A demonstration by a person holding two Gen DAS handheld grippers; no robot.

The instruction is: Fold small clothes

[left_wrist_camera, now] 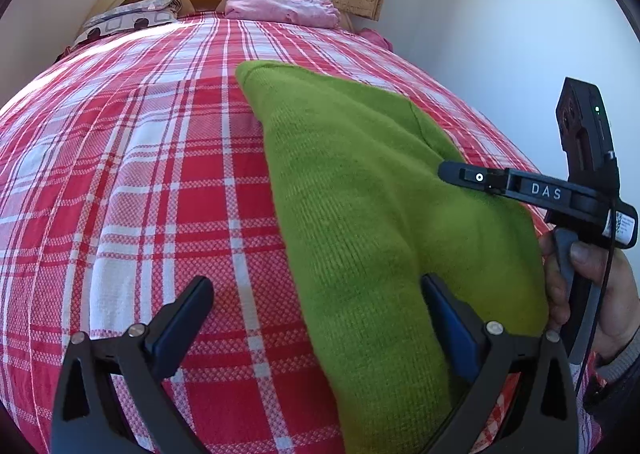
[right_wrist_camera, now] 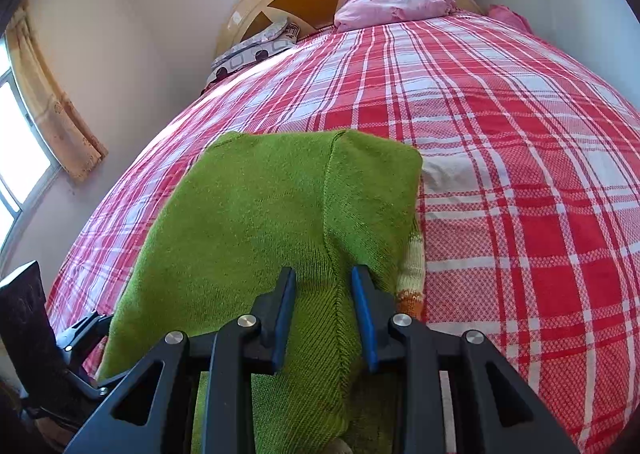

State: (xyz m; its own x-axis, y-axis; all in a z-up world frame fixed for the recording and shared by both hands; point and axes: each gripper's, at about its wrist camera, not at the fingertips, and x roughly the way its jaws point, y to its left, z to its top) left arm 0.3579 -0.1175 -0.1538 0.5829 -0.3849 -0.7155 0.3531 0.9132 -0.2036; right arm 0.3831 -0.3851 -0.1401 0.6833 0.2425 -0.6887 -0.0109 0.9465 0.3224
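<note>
Green knit garment (right_wrist_camera: pixel 256 221): soft, light, limp; it will sag and stretch if lifted by one point. Right gripper (right_wrist_camera: pixel 324 290) jaws are partly spread, straddling a raised seam ridge at lower centre of the right view; whether they pinch it cannot be told. Left gripper (left_wrist_camera: pixel 316 306) jaws are spread wide, one over the garment's edge, one over the bed (left_wrist_camera: pixel 120 173). Take hold at corners or folded edges. A striped cuff (right_wrist_camera: pixel 412 266) protrudes at right. The plaid bed offers open room toward the pink bundle (right_wrist_camera: pixel 392 1) at upper frame.
</note>
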